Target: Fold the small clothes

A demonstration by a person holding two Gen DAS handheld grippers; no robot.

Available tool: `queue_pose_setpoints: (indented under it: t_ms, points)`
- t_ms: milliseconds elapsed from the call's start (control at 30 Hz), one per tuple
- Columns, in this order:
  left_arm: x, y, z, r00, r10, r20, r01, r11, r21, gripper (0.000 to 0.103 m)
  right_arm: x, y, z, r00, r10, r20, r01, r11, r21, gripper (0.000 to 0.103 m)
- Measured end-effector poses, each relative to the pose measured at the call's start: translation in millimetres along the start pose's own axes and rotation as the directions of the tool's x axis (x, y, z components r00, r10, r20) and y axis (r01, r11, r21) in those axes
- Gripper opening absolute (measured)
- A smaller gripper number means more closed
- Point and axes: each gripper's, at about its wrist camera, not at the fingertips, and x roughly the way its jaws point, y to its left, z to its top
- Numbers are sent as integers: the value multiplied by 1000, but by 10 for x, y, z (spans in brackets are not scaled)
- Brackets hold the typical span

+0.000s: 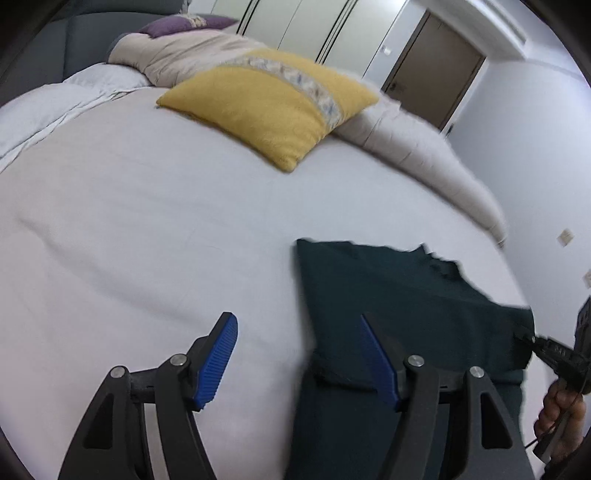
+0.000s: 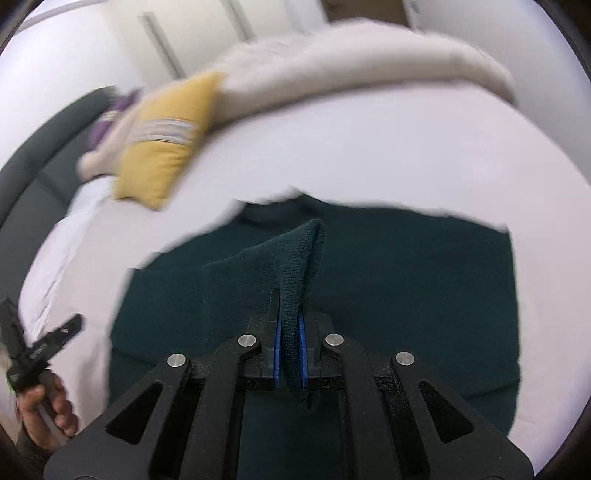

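A dark green garment (image 1: 406, 314) lies on the white bed sheet (image 1: 147, 221). My left gripper (image 1: 299, 325) is open above the sheet, its right finger over the garment's left edge, holding nothing. My right gripper (image 2: 290, 314) is shut on a fold of the dark green garment (image 2: 406, 295) and lifts that fold above the rest of the cloth. In the left wrist view the right gripper (image 1: 532, 338) pinches the garment's right edge. The left gripper (image 2: 51, 343) shows at the left in the right wrist view.
A yellow pillow (image 1: 266, 103) lies on the bed beyond the garment, also seen in the right wrist view (image 2: 162, 147). A beige duvet (image 1: 417, 147) is bunched along the far side. A purple pillow (image 1: 173, 25), a dark headboard (image 1: 74, 40) and a brown door (image 1: 436, 62) stand behind.
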Motion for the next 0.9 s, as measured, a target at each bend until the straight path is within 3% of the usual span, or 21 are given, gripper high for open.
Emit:
queue_pose_setpoints:
  t_ms: [100,267,333,367,400,433,467,733,800,900]
  points:
    - [313,-111,93,998,37,-51,-36,999,20,70,270,-343,-143,998,-9,-62,13,998,64,6]
    - [774,-314,157,987,108,-118,-99,992,80,69,387,-449,-209,999,18,-37,-15,996,85,9]
    - [857,-359,158,986,120,-115,-110,990,92,57,380,-447,-273,999,15,-36,-12,997,72,9]
    - [898,-409,148,985,134,-111,-120,985,122,35,381,-435,-269,999,8,-39,-6,998,58,9]
    - [929,-440,138,984,132,-118,-115,984,137,22,382,-412,-265,999,-1,-40,3,999,41,9]
    - [936,-464,127,984,139,-114,-121,981,150,20,384,-394,-263,999,-9,-39,10,1000,30,9]
    - [921,-469,119,984,147,-99,-130,978,161,11,384,-372,-258,999,-20,-37,21,1000,18,9]
    - [825,-165,152,989,133,-65,-127,988,88,7,242,20,-100,999,-35,-19,35,999,-16,7]
    - [887,-154,133,988,141,-66,-134,986,103,7,436,-110,-119,995,-54,-89,56,998,26,6]
    - [896,-120,156,990,122,-66,-115,989,98,8,475,-365,-174,996,58,-68,-47,987,152,5]
